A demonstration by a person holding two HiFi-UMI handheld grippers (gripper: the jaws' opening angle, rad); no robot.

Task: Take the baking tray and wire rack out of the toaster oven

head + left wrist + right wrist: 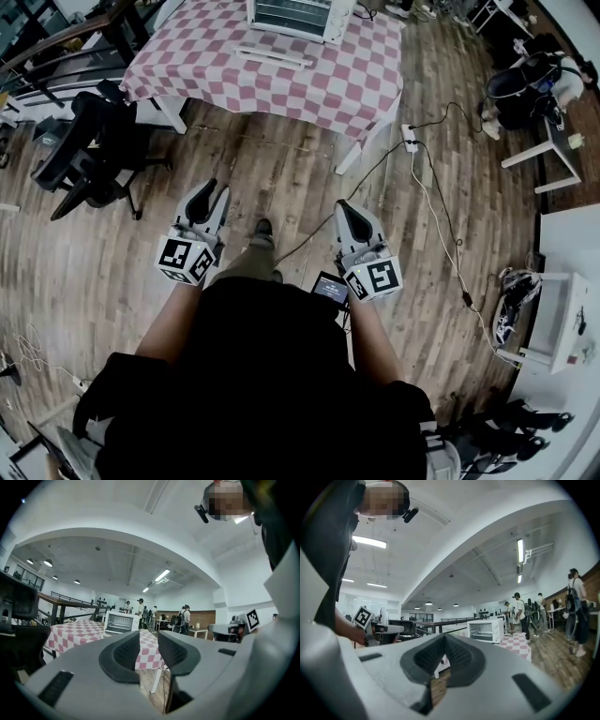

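We stand well short of the white boxy toaster oven (292,17) on the pink-checked tabletop (356,84), left claw (212,195) part-open and empty, right claw (345,210) closed on nothing; the metal baking tray and wire rack, presumably inside that oven, we judge thin, stiff, light and slippery, so grip their front rims.

Head view looks steeply down; both gripper views face the far toaster oven (121,621).

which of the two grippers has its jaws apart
The left gripper: a clear gap shows between its jaws, with nothing held in it. The right gripper has its jaws touching at the tips.
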